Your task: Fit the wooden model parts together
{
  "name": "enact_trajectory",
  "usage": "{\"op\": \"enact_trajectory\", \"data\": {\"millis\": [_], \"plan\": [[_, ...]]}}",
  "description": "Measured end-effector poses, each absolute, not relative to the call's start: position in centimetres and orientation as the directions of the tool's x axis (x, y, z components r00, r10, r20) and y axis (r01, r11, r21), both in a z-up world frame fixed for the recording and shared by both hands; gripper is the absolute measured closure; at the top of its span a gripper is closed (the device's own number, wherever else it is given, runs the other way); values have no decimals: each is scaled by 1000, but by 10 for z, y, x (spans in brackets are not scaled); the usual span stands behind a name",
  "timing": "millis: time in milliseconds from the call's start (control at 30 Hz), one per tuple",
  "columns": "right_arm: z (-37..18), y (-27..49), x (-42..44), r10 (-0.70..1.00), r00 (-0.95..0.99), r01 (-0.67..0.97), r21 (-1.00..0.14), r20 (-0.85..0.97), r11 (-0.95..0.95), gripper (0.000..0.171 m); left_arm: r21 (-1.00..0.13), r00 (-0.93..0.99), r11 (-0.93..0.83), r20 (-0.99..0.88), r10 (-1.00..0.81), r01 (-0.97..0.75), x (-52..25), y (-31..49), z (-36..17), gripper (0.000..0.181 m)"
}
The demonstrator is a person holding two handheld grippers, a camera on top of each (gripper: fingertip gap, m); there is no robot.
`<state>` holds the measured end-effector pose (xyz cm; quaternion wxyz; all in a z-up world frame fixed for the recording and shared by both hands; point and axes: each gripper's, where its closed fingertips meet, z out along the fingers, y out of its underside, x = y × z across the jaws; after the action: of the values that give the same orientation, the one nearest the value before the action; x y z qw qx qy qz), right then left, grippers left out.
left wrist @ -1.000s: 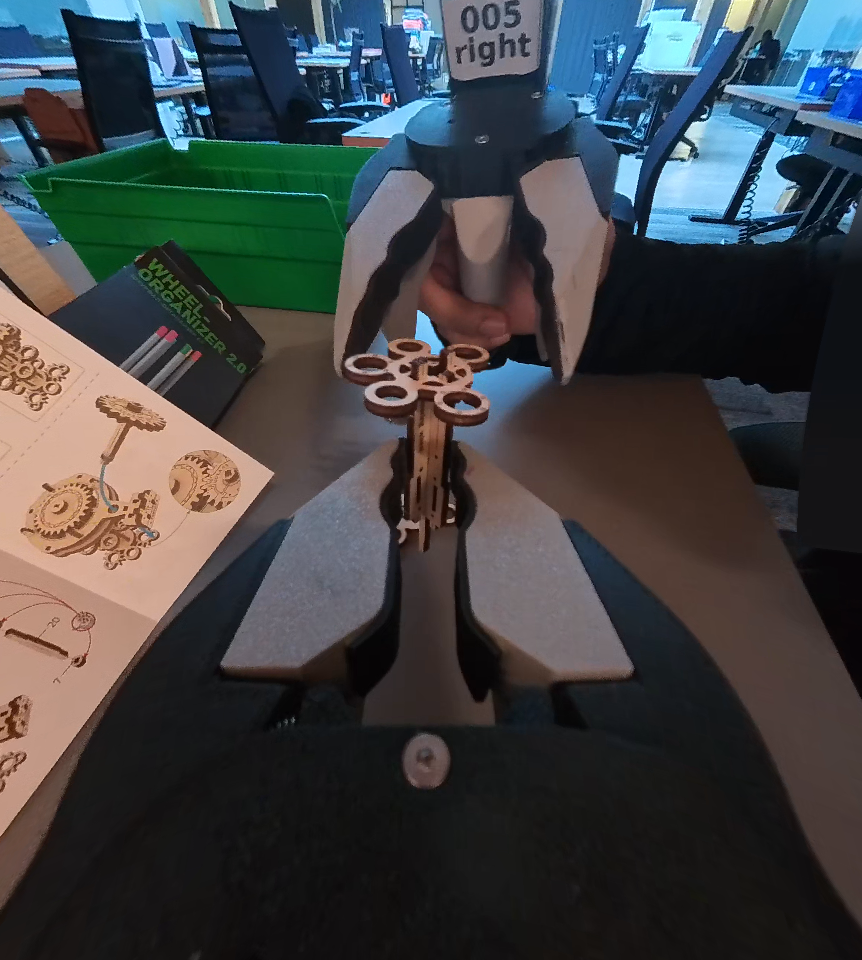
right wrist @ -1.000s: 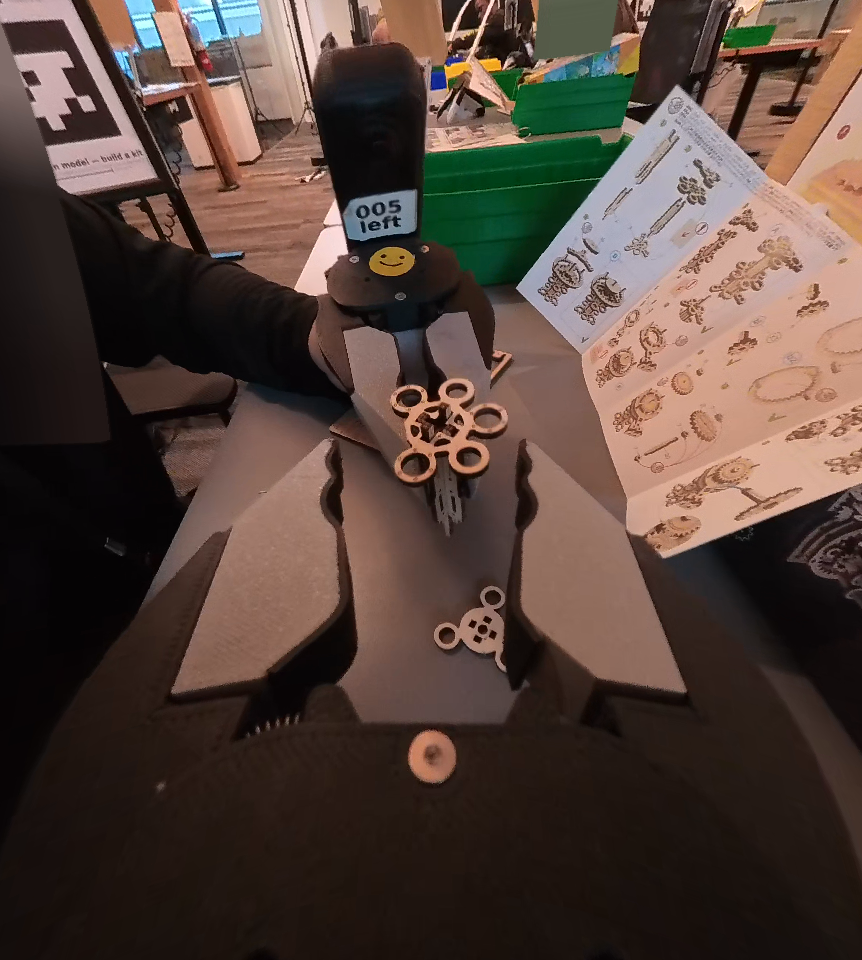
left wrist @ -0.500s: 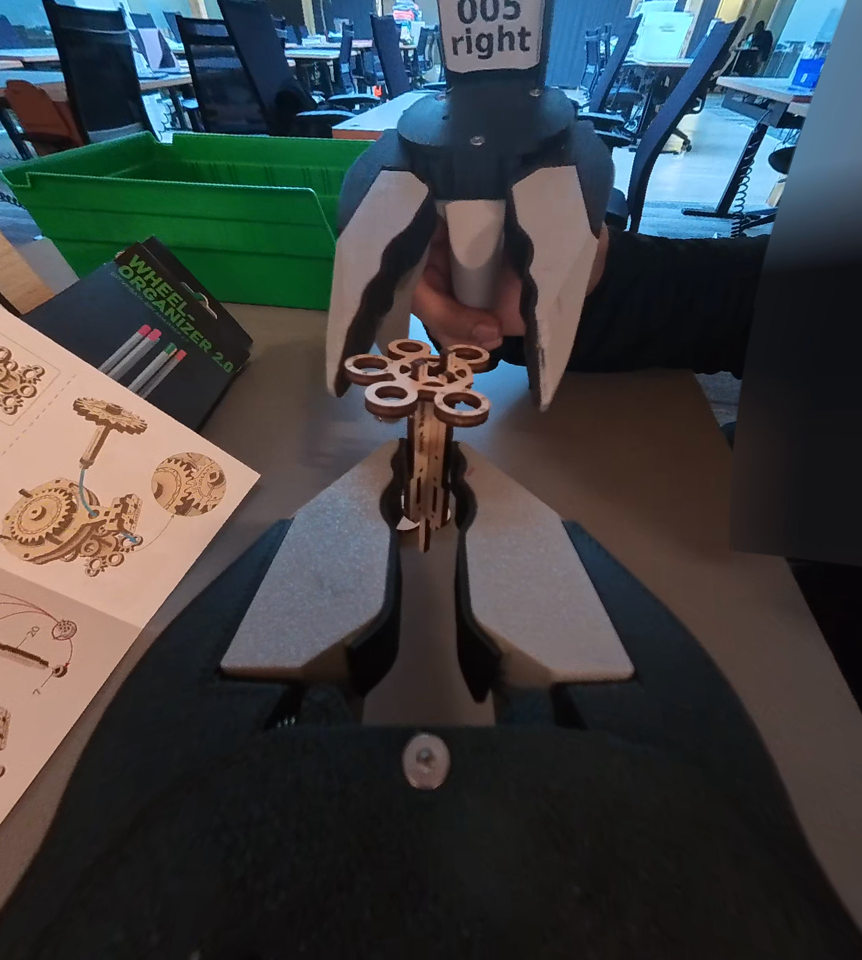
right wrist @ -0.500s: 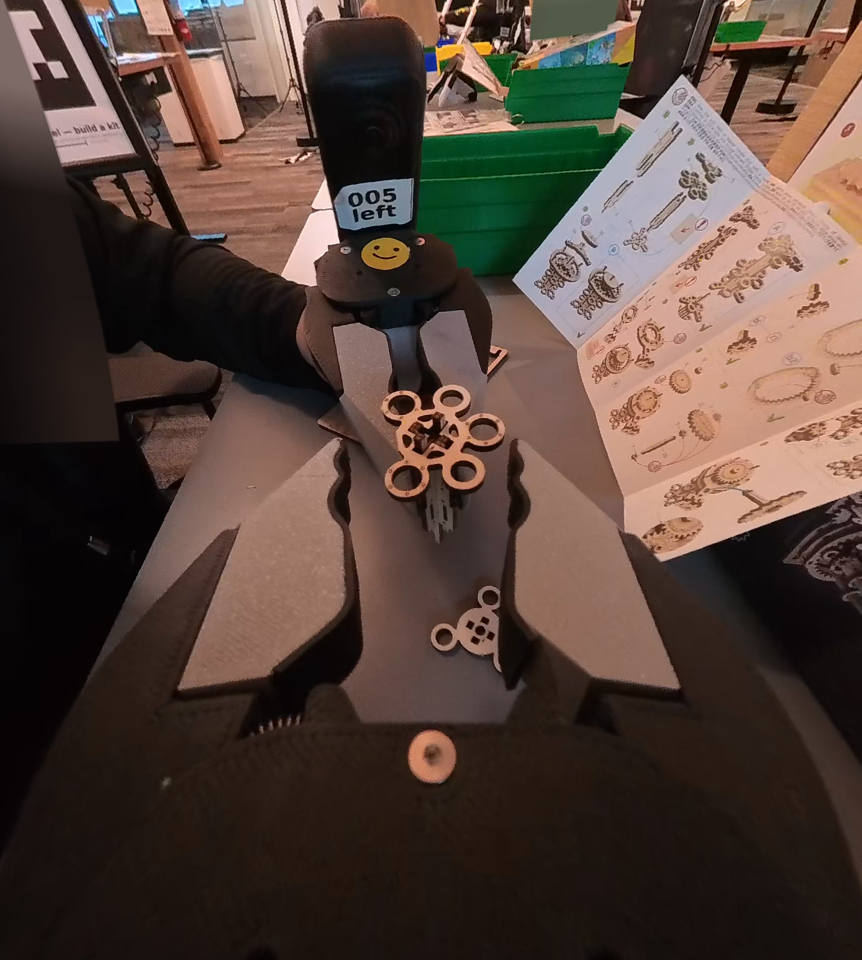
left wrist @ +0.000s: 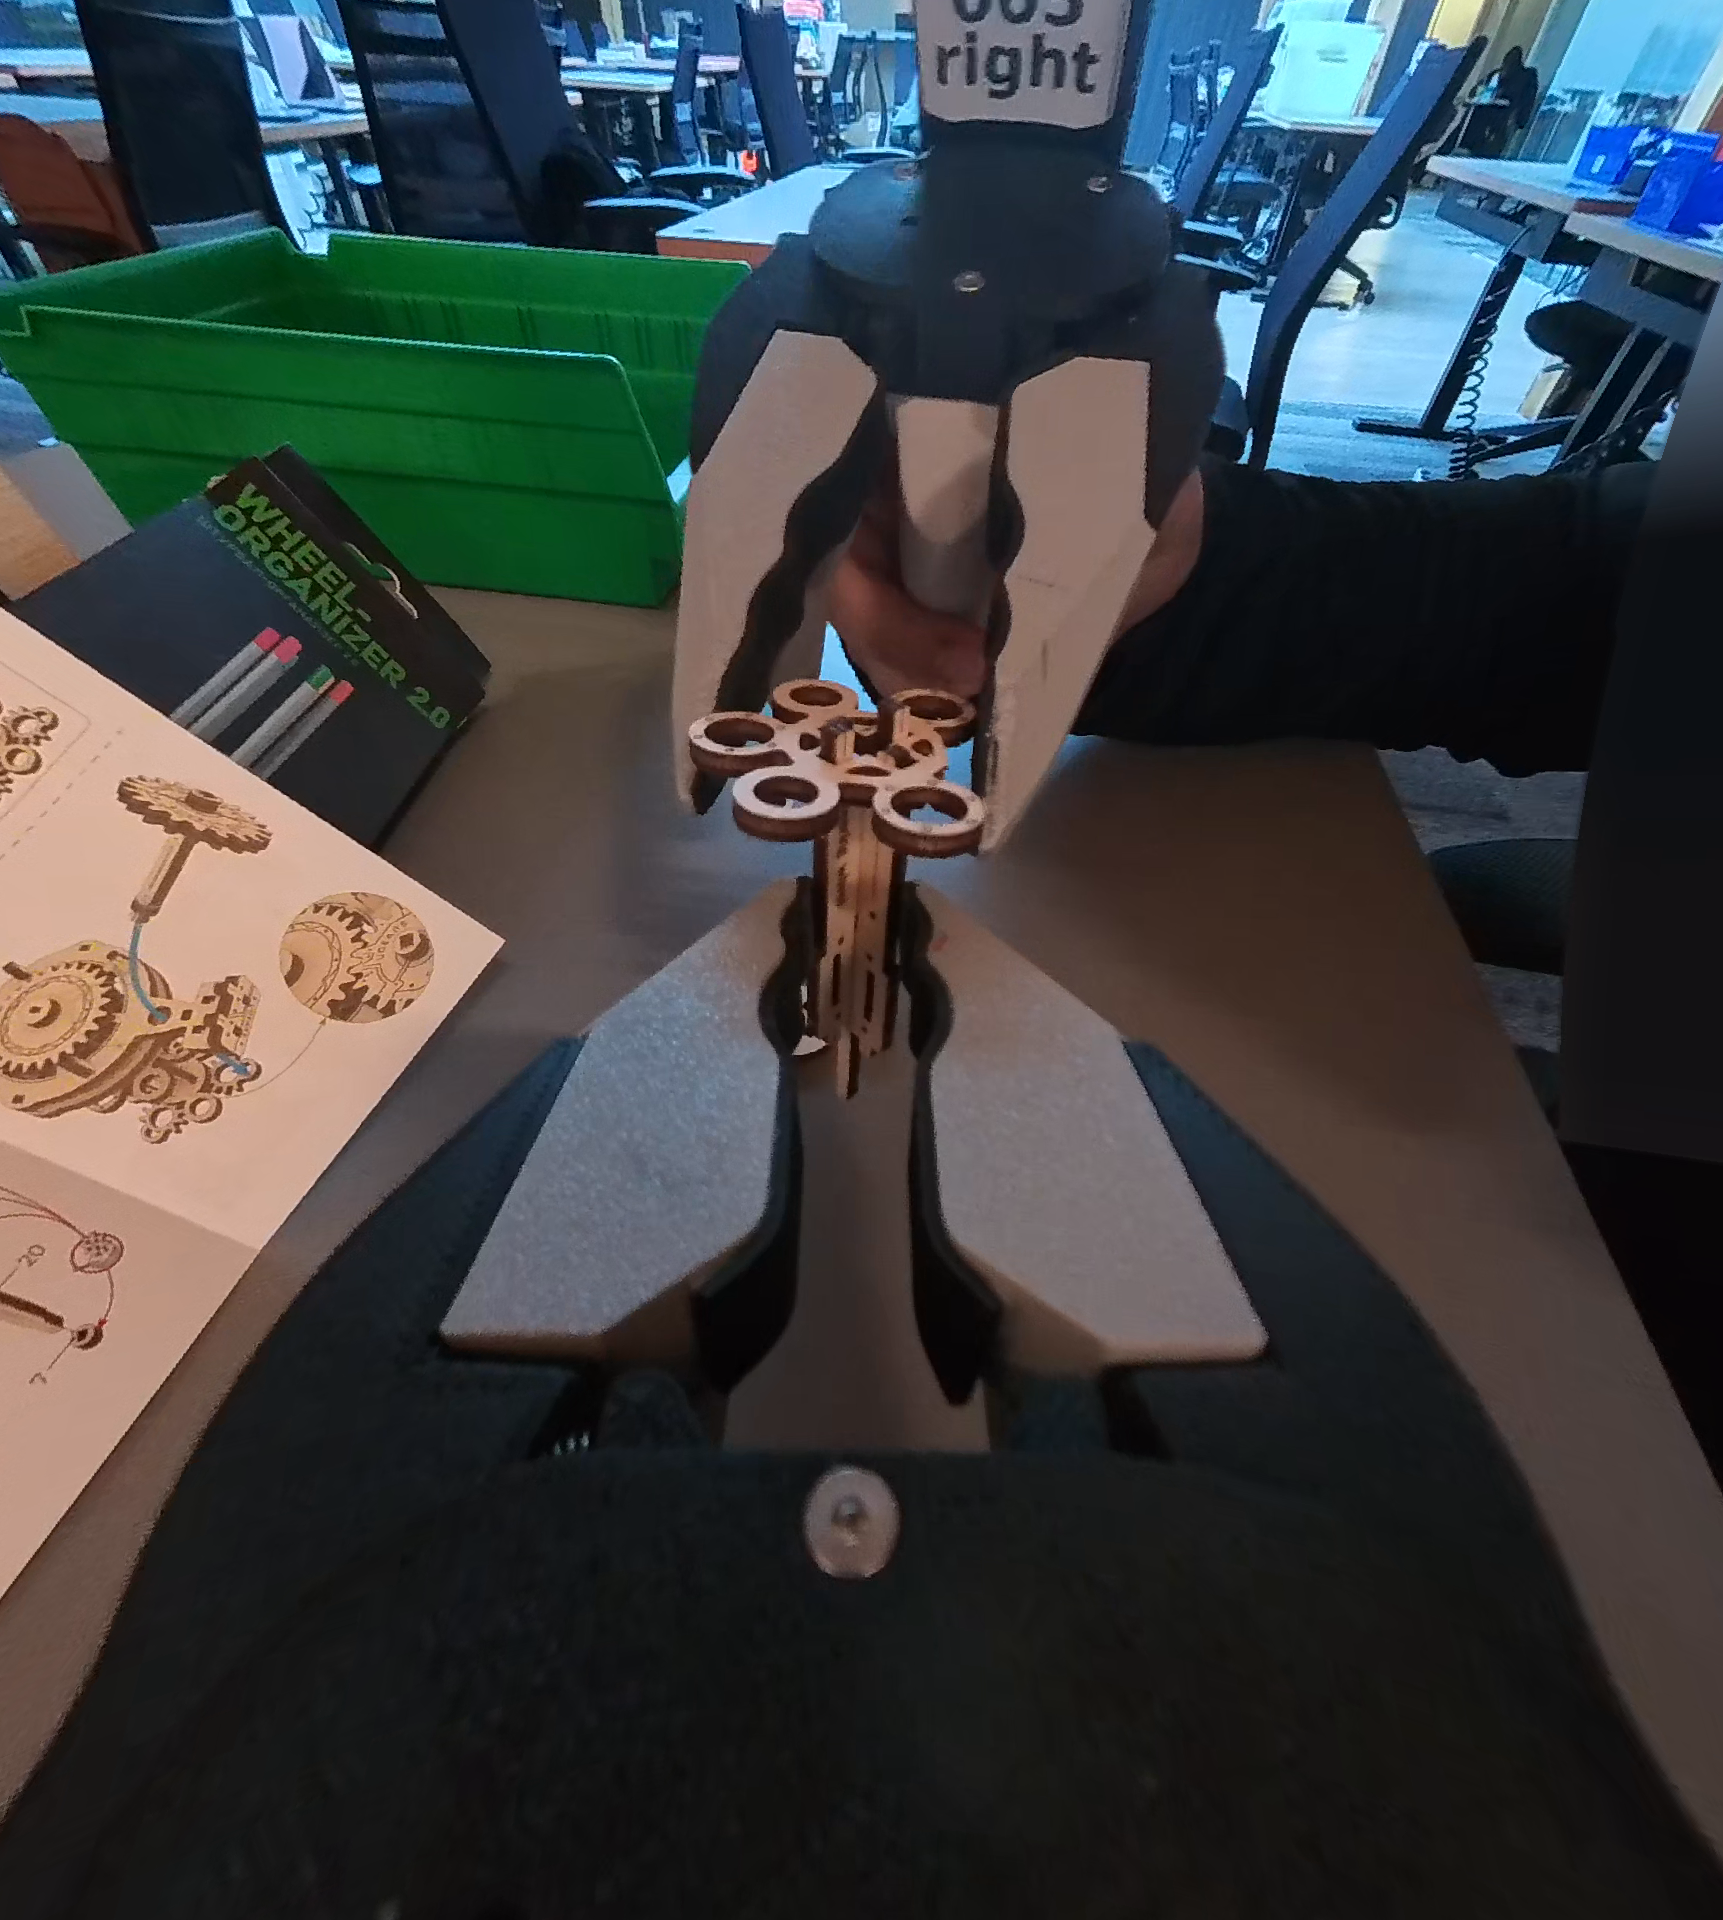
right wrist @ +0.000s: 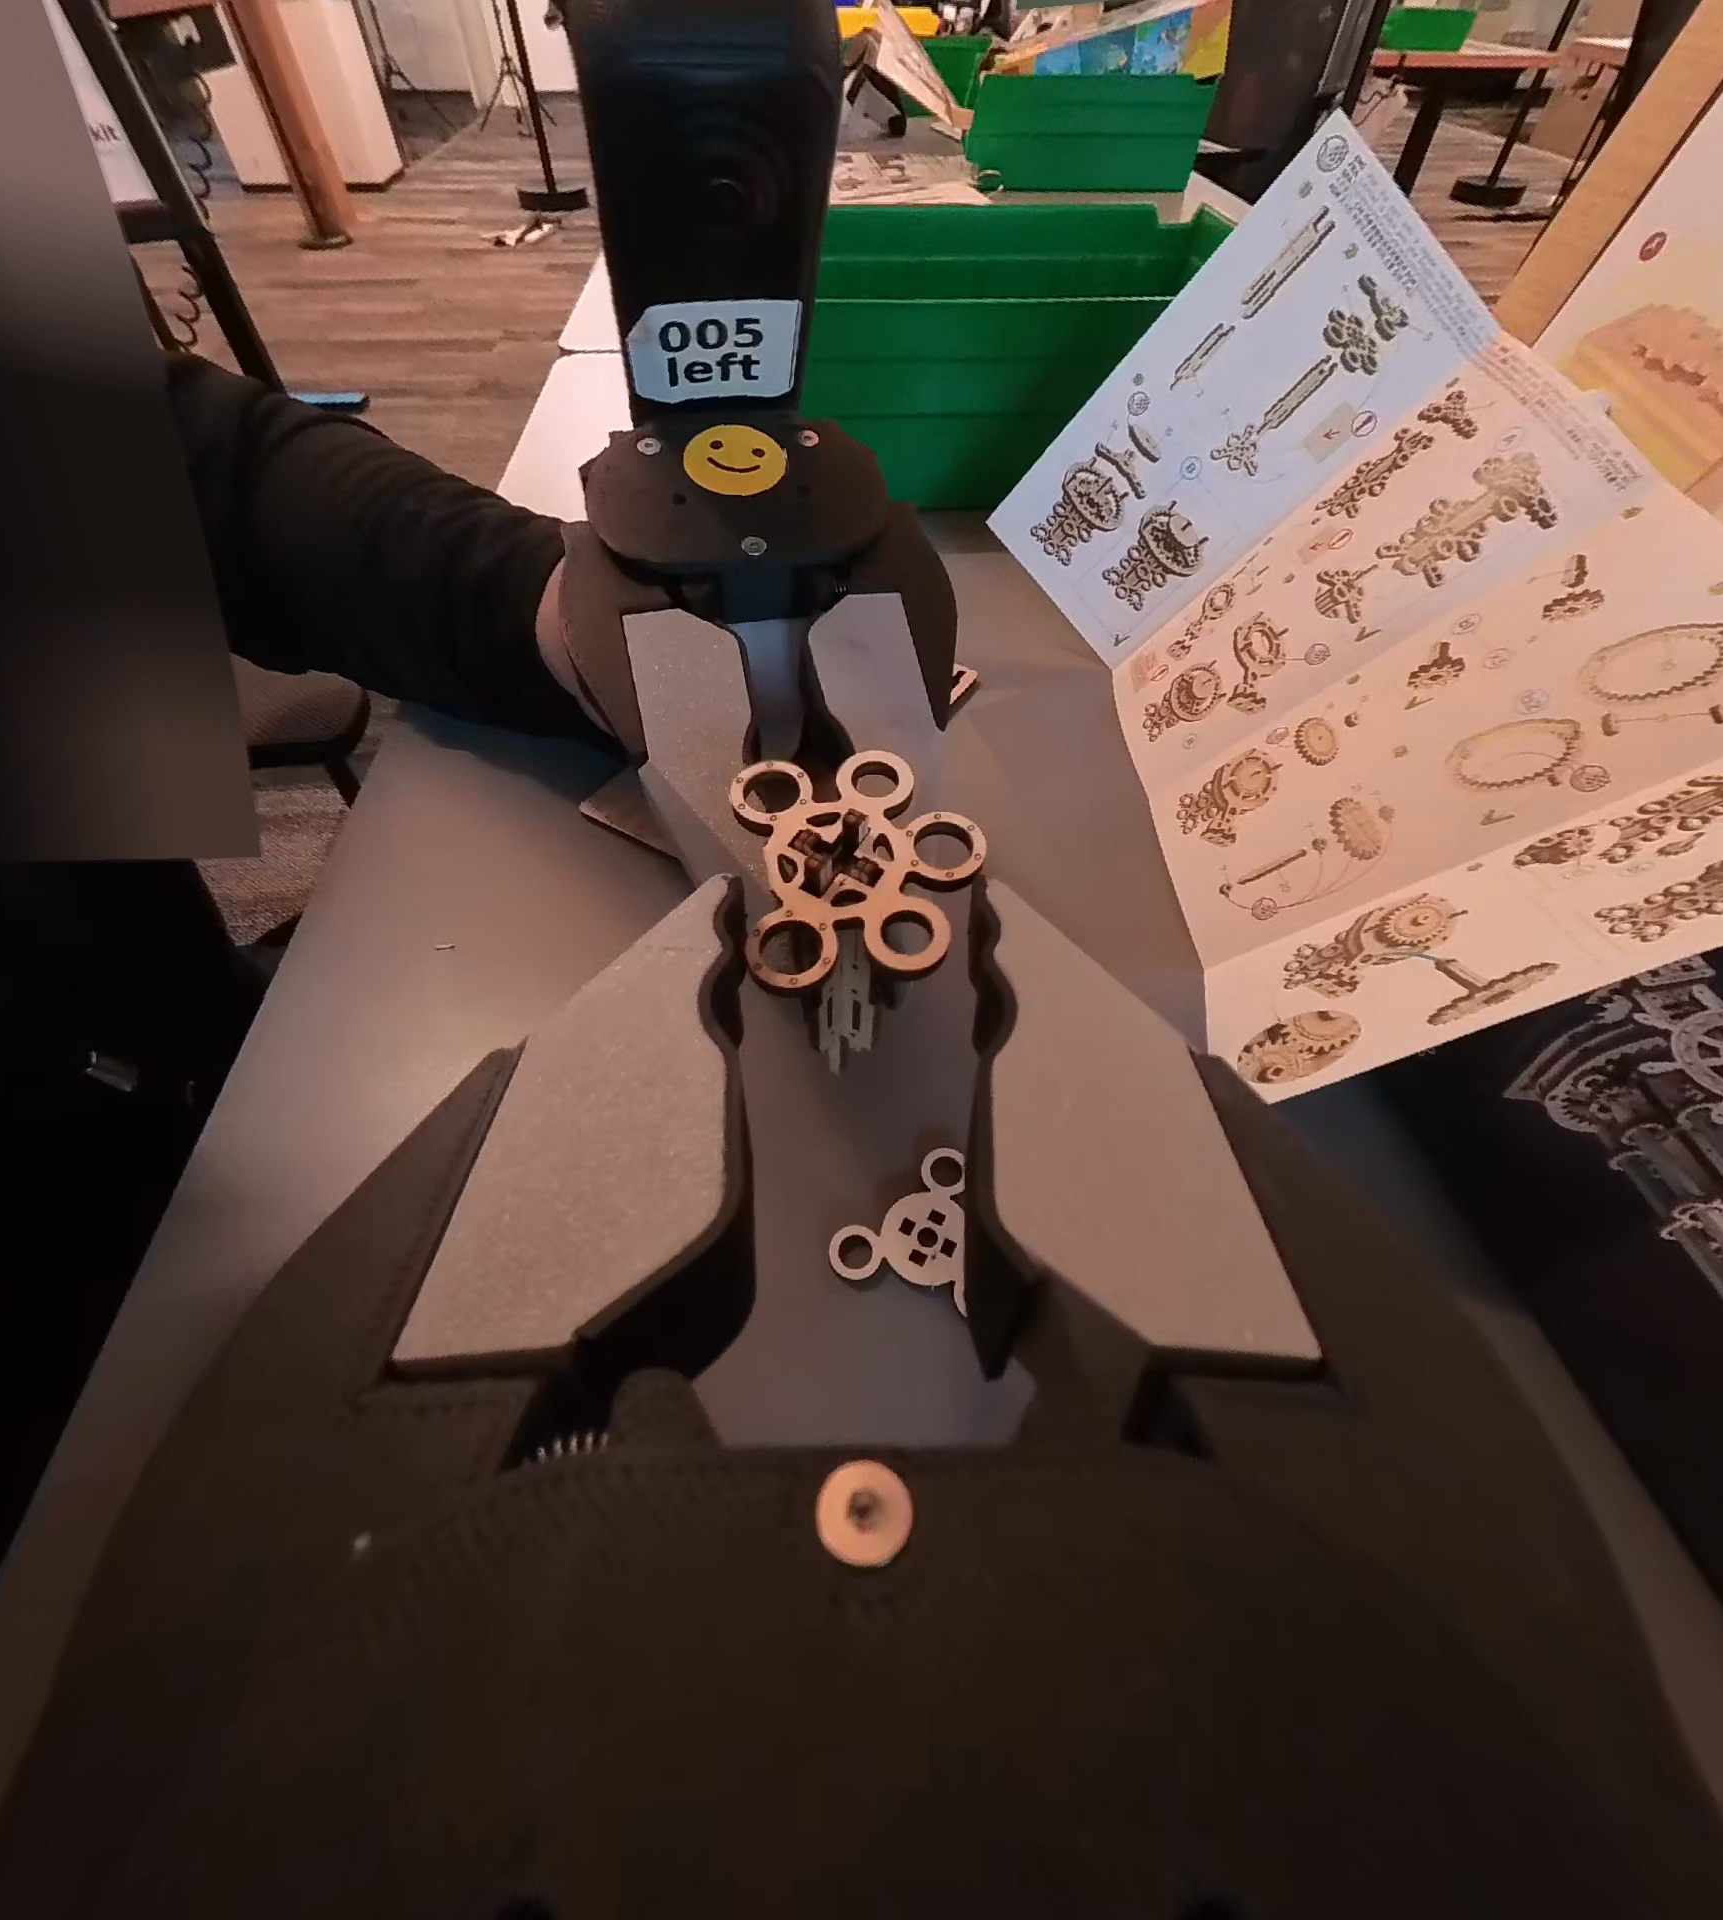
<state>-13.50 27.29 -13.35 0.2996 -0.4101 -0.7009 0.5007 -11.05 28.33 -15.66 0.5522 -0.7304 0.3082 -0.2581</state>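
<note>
My left gripper [left wrist: 852, 935] is shut on an upright wooden shaft [left wrist: 852, 997] and holds it above the grey table [left wrist: 1200, 935]. A wooden plate with five ring loops [left wrist: 836, 774] sits on top of the shaft. My right gripper [right wrist: 852, 894] is open, and its fingers [right wrist: 628, 1091] stand on either side of the ring plate [right wrist: 852, 873], very close to its edges. I cannot tell if they touch it. It also shows in the left wrist view [left wrist: 841, 816], reaching in from the far side. A second flat wooden plate [right wrist: 914, 1236] lies on the table under my right gripper.
A folded instruction sheet [left wrist: 109, 987] lies to the left and also shows in the right wrist view [right wrist: 1459, 727]. A green bin [left wrist: 369, 416] stands behind it, with a black card pack [left wrist: 317, 644] in front. A dark box lid [right wrist: 1667, 1143] lies at the right. The grippers are tip to tip, or close to it.
My right gripper has moved in toward the ring plate and its jaws have narrowed around it. My left gripper still holds the shaft in the same place.
</note>
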Motion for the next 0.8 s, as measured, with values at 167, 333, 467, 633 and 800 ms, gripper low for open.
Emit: {"op": "enact_trajectory", "data": {"millis": [167, 333, 467, 633, 800], "plan": [[-130, 273, -135, 881, -473, 264, -950, 21, 165, 134, -968, 678, -197, 42, -734, -153, -111, 284, -155, 169], [-127, 274, -135, 886, -462, 250, -952, 43, 177, 137, -970, 678, -203, 62, -733, -131, -111, 283, -152, 169], [-124, 278, -136, 895, -445, 247, -958, 23, 148, 137, -966, 683, -242, 119, -721, -87, -113, 284, -149, 169], [-122, 280, -137, 894, -447, 248, -965, -34, 87, 137, -965, 694, -252, 132, -708, -73, -115, 285, -148, 169], [-124, 281, -138, 893, -446, 253, -965, -57, 65, 137, -959, 693, -277, 163, -702, -55, -116, 285, -149, 169]]}}
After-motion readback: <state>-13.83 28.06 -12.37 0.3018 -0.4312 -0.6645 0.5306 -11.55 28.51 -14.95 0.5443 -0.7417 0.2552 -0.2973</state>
